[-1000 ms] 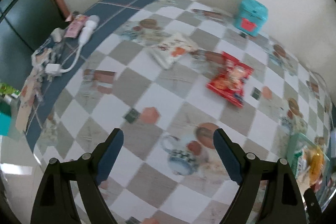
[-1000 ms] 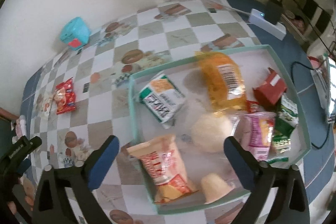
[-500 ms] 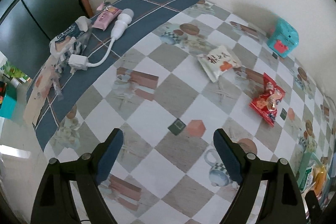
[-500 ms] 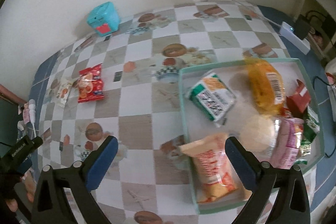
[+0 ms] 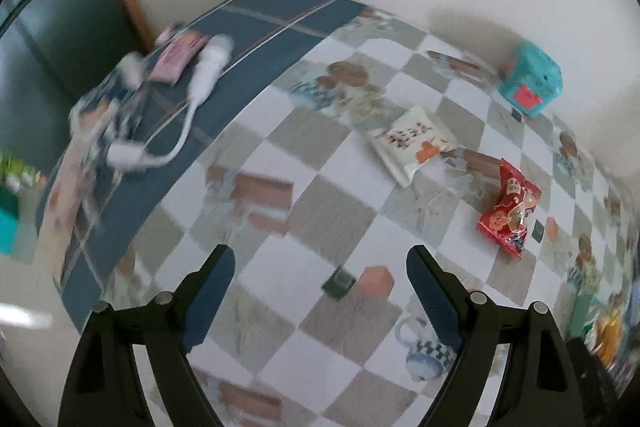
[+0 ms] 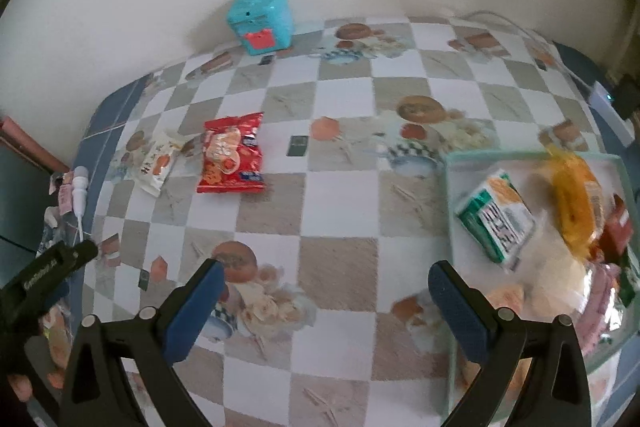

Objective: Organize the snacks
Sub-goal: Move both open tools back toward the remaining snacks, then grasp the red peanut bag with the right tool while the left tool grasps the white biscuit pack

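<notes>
Here the left gripper (image 5: 320,267) stands with its jaws spread wide and nothing between them, hanging over the checkered tablecloth (image 5: 280,279). Up and to the right of its right finger lies the red snack packet (image 5: 509,214), well clear of the jaws, and beyond that, nearer the wall, the white snack packet (image 5: 412,143); the two lie close together but whether they touch cannot be told. A teal box (image 5: 530,83) sits against the wall further back. The right gripper (image 6: 322,279) is likewise wide open and empty above the cloth. In its view the red snack packet (image 6: 232,159) lies well beyond its left finger, with the white snack packet (image 6: 156,163) just to the left of it. To the right of the right finger stands the tray (image 6: 450,195), pale green at the rim, holding a green-and-white packet (image 6: 496,223) and an orange bag (image 6: 572,195) among other blurred snacks.
</notes>
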